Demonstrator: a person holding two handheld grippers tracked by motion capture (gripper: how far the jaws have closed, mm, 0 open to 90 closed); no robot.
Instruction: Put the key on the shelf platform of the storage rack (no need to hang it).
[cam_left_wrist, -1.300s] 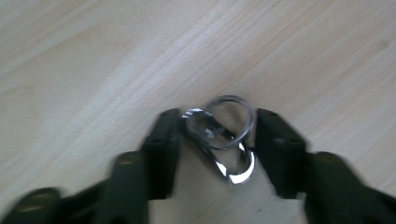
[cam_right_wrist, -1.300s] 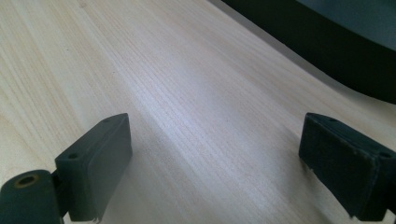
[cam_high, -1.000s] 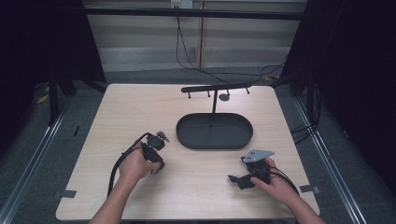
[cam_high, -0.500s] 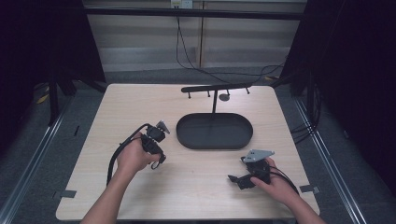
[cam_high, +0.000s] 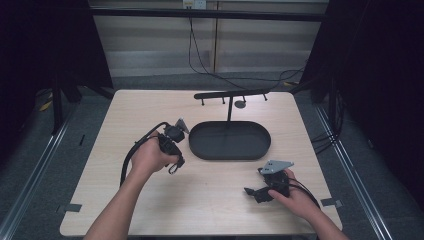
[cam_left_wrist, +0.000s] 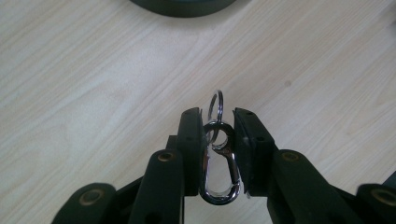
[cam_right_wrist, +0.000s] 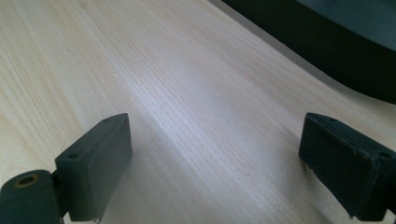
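Observation:
My left gripper (cam_left_wrist: 218, 127) is shut on a silver carabiner (cam_left_wrist: 219, 168) that has a small key ring (cam_left_wrist: 215, 103) linked to its upper end. The clip stands upright between the jaws, over bare wood. In the high view the left gripper (cam_high: 175, 162) is held just left of a black oval tray (cam_high: 200, 150). My right gripper (cam_high: 251, 192) rests low near the table's front right, with its jaws wide apart. Between them, in the right gripper view (cam_right_wrist: 215, 158), lies nothing but tabletop.
Behind the tray stands a black rack (cam_high: 230, 94) with a crossbar and short pegs; a small round thing (cam_high: 240, 104) hangs from it. The tray's wall (cam_right_wrist: 336, 51) lies ahead of the right gripper. Cables trail from both grippers. Dark curtains flank the table.
The left hand has carried its gripper away from the front edge and slightly right, closer to the tray. The right gripper has stayed in place.

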